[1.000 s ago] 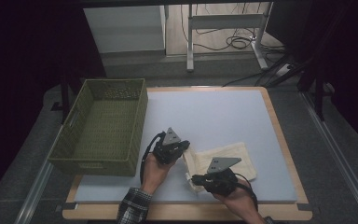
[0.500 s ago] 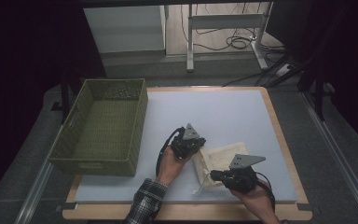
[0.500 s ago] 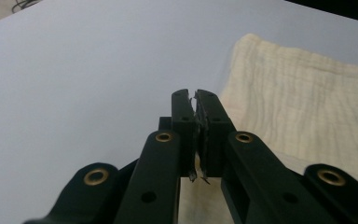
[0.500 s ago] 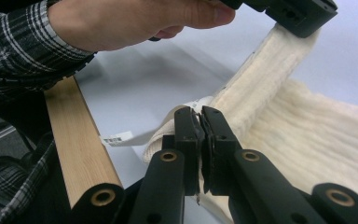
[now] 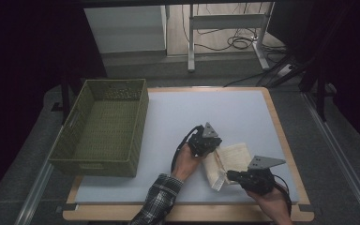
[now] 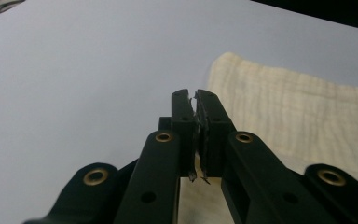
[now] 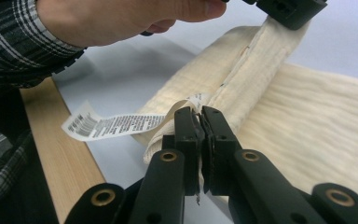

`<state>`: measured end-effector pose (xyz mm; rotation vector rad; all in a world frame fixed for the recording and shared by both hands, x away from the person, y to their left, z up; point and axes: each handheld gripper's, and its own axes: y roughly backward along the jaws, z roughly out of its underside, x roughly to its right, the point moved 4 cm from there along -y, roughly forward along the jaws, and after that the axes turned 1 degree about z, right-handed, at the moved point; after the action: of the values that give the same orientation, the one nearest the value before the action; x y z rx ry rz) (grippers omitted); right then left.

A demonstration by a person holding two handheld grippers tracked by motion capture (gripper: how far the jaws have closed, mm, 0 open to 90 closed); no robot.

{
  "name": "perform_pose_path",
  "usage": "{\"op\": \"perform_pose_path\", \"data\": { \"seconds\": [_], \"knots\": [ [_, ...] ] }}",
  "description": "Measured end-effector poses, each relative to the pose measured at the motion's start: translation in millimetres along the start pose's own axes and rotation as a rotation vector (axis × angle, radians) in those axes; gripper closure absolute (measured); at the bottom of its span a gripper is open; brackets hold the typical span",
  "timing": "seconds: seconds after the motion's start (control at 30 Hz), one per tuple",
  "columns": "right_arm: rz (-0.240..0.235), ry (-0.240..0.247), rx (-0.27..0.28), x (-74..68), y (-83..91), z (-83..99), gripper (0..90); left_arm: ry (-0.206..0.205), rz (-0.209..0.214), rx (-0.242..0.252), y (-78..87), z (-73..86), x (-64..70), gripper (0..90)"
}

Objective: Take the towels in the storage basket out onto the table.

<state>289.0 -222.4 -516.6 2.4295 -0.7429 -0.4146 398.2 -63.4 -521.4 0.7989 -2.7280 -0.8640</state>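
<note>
Cream folded woven cloth (image 5: 225, 161), lower right of table: soft, light, limp; edge pinched by clenched left gripper (image 5: 211, 144) and right gripper (image 5: 229, 176); best held at hem.

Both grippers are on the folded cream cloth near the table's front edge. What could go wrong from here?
1. The right gripper pinches the cloth just at its edge fold, beside the care label; a thin bite like that may slip when pulled.
2. The left gripper clamps the same raised fold farther along; uneven pulling could undo the fold.
3. The cloth lies near the table's wooden front rim, so a drag toward the person might take it off the mat.
</note>
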Motion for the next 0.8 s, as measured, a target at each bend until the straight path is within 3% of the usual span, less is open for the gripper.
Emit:
{"op": "perform_pose_path", "data": {
  "seconds": [0.57,0.73,0.8],
  "knots": [
    [0.091,-0.052,0.0,34.3,28.9,20.6,85.8,-0.061,0.026,-0.044,-43.9,-35.3,16.6,86.2],
    [0.1,-0.077,-0.012,40.8,29.2,27.8,85.8,-0.058,0.034,-0.053,-54.9,-37.3,20.8,85.6],
    [0.108,-0.081,-0.01,44.2,29.3,30.6,85.7,-0.042,0.051,-0.04,-56.5,-38.1,21.1,79.9]
  ]
}}
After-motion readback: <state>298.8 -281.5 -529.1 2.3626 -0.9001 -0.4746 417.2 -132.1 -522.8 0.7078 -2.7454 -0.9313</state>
